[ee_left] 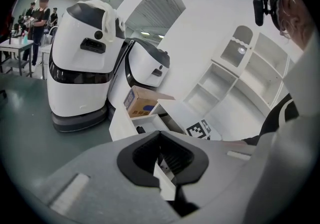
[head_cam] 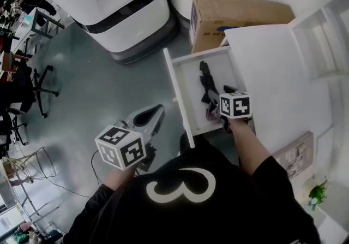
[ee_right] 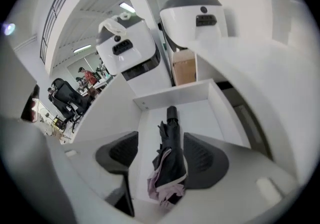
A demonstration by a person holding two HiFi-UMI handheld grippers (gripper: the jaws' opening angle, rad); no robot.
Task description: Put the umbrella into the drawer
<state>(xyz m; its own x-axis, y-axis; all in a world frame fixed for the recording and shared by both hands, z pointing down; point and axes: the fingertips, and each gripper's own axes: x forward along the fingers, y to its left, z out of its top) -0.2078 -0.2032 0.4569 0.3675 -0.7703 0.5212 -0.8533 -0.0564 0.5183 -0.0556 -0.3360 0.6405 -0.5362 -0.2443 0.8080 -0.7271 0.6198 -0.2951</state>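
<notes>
The white drawer point(head_cam: 178, 93) stands pulled out of the white cabinet. A folded black umbrella point(head_cam: 208, 91) with a bit of pink cloth at its near end lies lengthwise inside it. My right gripper point(head_cam: 225, 121) hangs over the drawer's near end, its marker cube covering most of the jaws. In the right gripper view the umbrella point(ee_right: 170, 154) rests on the drawer floor point(ee_right: 200, 118) below my right gripper point(ee_right: 162, 157). Its jaws stand wide open, the pads clear of the umbrella. My left gripper point(head_cam: 151, 115) hovers over the floor left of the drawer, shut and empty point(ee_left: 161, 140).
A cardboard box point(head_cam: 234, 12) sits behind the drawer, beside two large white machines point(head_cam: 112, 3). The white cabinet top point(head_cam: 272, 68) and open shelves point(head_cam: 327, 35) lie to the right. An office chair point(head_cam: 34, 89) and desks with people are at the far left.
</notes>
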